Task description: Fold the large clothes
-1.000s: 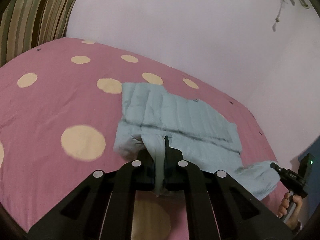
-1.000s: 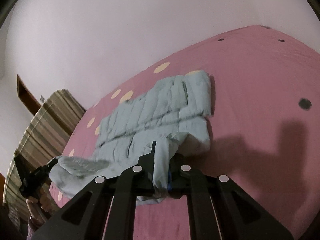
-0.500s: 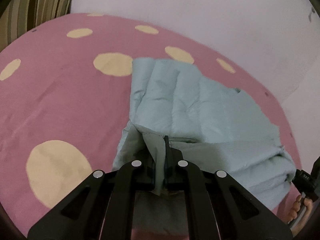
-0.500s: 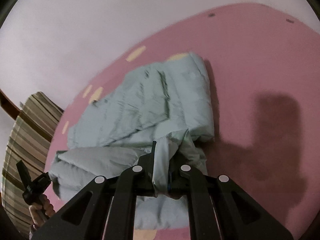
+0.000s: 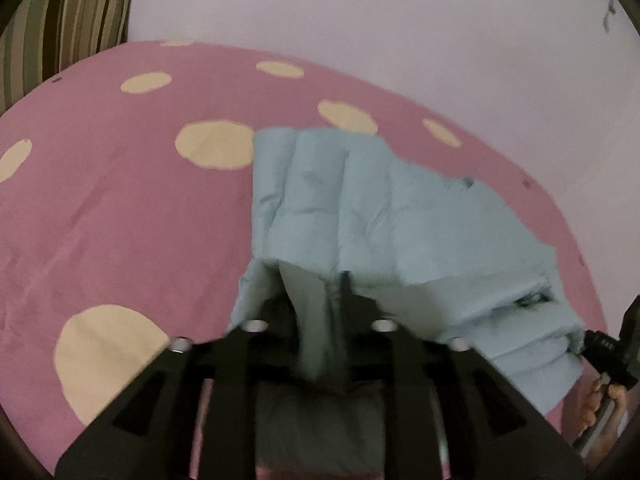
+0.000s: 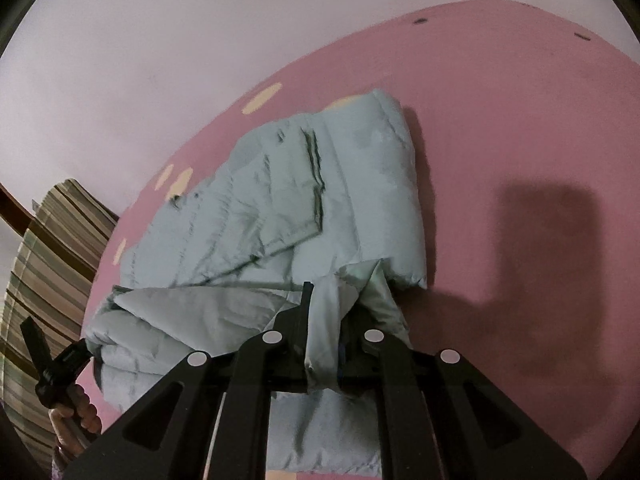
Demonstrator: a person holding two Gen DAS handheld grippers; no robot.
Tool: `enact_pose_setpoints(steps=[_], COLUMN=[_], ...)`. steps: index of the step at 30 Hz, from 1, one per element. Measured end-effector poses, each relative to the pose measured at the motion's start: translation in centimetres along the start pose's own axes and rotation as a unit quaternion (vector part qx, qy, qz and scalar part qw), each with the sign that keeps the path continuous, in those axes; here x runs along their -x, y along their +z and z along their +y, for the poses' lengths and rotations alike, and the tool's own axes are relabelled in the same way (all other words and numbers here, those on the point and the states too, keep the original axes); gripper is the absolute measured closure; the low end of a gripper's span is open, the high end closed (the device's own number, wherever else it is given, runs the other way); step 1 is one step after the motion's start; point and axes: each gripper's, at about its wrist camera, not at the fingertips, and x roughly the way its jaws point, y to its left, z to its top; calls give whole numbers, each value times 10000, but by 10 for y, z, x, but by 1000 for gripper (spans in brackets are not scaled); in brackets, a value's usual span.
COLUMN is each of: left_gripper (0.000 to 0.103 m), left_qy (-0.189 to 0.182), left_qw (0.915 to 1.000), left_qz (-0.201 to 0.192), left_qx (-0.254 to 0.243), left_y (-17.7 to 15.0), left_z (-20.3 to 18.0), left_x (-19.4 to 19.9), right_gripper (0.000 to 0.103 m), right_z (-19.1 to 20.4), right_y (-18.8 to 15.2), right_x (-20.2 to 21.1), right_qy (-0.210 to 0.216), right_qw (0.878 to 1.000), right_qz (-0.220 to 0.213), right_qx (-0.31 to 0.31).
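A pale blue quilted jacket (image 5: 384,208) lies on a pink bed (image 5: 120,220) with cream dots. My left gripper (image 5: 320,320) is shut on the jacket's near left corner and holds it lifted over the body. My right gripper (image 6: 324,320) is shut on the near right corner of the jacket (image 6: 304,200), also lifted. The near hem hangs folded between both grippers. The right gripper shows in the left wrist view (image 5: 608,356), and the left gripper shows in the right wrist view (image 6: 60,364).
A striped headboard or cushion (image 5: 60,16) (image 6: 44,248) stands at one end of the bed. A pale wall (image 5: 360,12) runs along the far side. The bed sheet (image 6: 520,160) spreads to the right of the jacket.
Both grippers have carried the near hem forward and up over the jacket, so the lower part now folds over the upper part. The jacket looks larger and closer in both views.
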Motion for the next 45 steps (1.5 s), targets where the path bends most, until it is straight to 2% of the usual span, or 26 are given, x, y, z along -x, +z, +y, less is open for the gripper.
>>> enact_pose_setpoints(steps=[2, 3, 4, 5, 7, 10, 15, 21, 27, 31, 37, 39, 40, 41, 43, 45], left_gripper=[51, 47, 43, 43, 43, 43, 43, 43, 43, 42, 43, 56, 68, 75, 86, 92], left_qy=[11, -19, -35, -33, -27, 35, 29, 82, 45, -9, -122, -141, -155, -105, -21, 74], left_qw=[9996, 9994, 9990, 9986, 9982, 9983, 9994, 9990, 9982, 9971, 9952, 9943, 9933, 9926, 9911, 9905], left_qz=[-263, -350, -437, -506, -573, -558, -329, 35, 230, 422, 636, 644, 660, 634, 555, 456], left_qx=[42, 68, 103, 142, 162, 142, -73, -433, -544, -637, -738, -841, -938, -1029, -1210, -1295], left_y=[6, 9, 12, 15, 18, 16, -1, -11, 5, 13, 22, 22, 21, 20, 19, 19], left_z=[2, 3, 6, 9, 17, 30, 44, 35, 26, 22, 20, 17, 13, 10, 4, 0], left_x=[17, 24, 32, 39, 47, 53, 51, 23, -10, -29, -51, -53, -54, -54, -52, -47], right_gripper=[81, 78, 70, 60, 52, 51, 51, 51, 51, 43, 43, 52, 61, 70, 80, 85], right_z=[1, 2, -2, -1, -1, -1, -1, 9, 16, 17, 18, 19, 19, 19, 20, 23], right_y=[3, 5, 5, 6, 8, 10, 5, 2, 14, 22, 30, 30, 29, 29, 28, 26], right_x=[12, 20, 27, 36, 51, 67, 71, 40, 6, -9, -28, -30, -32, -32, -33, -31], right_qy=[68, 107, 131, 138, 90, 53, -72, -201, -473, -554, -535, -571, -584, -574, -501, -537], right_qw=[9999, 9998, 9996, 9992, 9982, 9972, 9969, 9958, 9915, 9887, 9860, 9850, 9845, 9845, 9849, 9837], right_qz=[-110, -191, -253, -363, -584, -736, -628, -290, -105, -32, 162, 133, 147, 159, 190, 134], right_qx=[-15, -12, -6, 3, 37, 129, 460, 845, 1208, 1391, 1570, 1625, 1648, 1648, 1648, 1712])
